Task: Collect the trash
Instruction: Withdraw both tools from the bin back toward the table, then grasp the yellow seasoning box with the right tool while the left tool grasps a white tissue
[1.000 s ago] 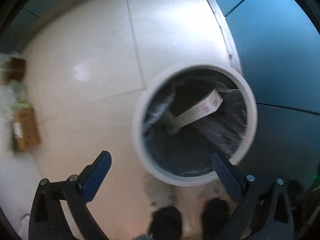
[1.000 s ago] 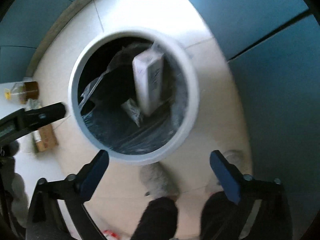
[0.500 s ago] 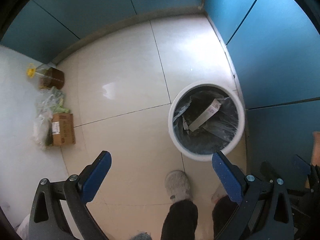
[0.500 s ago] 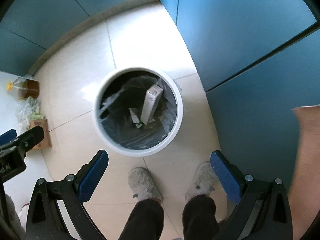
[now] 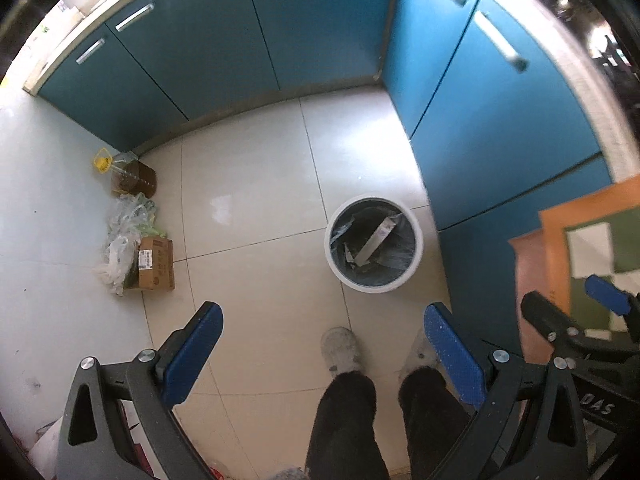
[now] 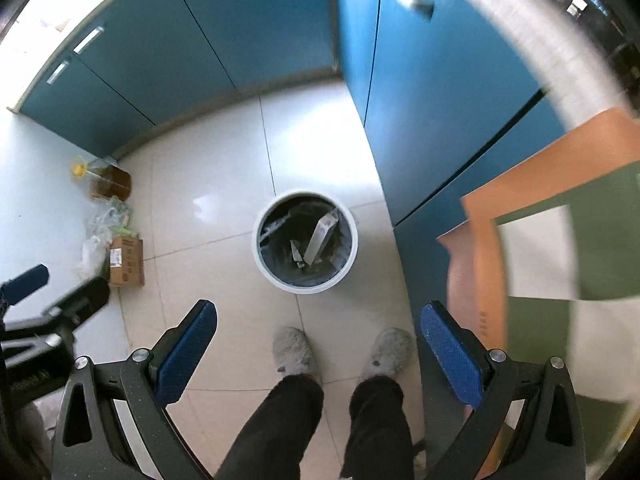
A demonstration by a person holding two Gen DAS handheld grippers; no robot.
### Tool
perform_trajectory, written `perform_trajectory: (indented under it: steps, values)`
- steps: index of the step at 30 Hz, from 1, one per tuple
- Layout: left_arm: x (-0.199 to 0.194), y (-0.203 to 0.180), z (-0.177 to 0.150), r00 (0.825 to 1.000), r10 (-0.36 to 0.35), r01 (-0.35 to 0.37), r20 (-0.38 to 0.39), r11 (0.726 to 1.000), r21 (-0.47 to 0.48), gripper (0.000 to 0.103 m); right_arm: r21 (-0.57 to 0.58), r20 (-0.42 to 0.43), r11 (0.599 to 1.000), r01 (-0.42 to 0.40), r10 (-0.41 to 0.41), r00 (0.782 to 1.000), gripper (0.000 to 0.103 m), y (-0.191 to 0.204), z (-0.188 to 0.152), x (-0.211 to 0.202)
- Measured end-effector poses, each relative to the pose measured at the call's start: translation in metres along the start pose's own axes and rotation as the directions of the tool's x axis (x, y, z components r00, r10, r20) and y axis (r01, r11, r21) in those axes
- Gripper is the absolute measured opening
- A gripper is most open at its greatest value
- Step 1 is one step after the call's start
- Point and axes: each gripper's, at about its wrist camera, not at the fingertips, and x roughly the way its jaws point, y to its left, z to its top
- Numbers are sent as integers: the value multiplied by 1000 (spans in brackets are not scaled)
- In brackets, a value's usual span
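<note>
A white round trash bin (image 5: 416,256) with a dark liner stands on the tiled floor by the blue cabinets; it also shows in the right wrist view (image 6: 352,248). A long white carton (image 5: 376,238) leans inside it, seen also in the right wrist view (image 6: 322,236), beside a small wrapper (image 6: 296,254). My left gripper (image 5: 322,320) is open and empty, high above the floor. My right gripper (image 6: 318,318) is open and empty at about the same height, and it also shows at the right of the left wrist view (image 5: 600,296).
Blue cabinets (image 5: 500,120) line the back and right. An oil bottle (image 5: 132,176), plastic bags (image 5: 124,236) and a cardboard box (image 5: 156,264) sit by the left wall. An orange and green checked mat (image 6: 560,240) lies at the right. The person's slippered feet (image 6: 292,350) stand below the bin.
Both grippers have risen well away from the bin, which now looks small and far below. The cabinets and the mat have come into view. Both stay open and empty.
</note>
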Motion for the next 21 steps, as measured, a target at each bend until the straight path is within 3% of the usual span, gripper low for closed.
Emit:
perform_trajectory:
  steps: [8,11,13,17,19,21]
  values:
    - [-90,-15,-9,988,90,-93,123,996,17,103,77,77,991,-107,101,992,103,-23,-15,-103]
    - [-122,-34,-1,979,91,-97,182,995,26,103,189,122,969,-159,138,983,103,-57,-22,-132]
    - [-138,-53,7,972,57,-69,230,997,43,103,276,159,948,-156,116,981,103,-91,-31,-150]
    - [-155,-128,22,970,-31,-15,239,982,187,103,484,196,870,-91,-6,981,103,-186,-68,-186]
    - [-158,-181,23,970,-66,-5,233,957,292,103,569,172,822,-35,-77,982,103,-228,-91,-195]
    - [-160,-234,18,972,-135,47,192,914,403,103,668,120,744,30,-147,982,103,-280,-126,-190]
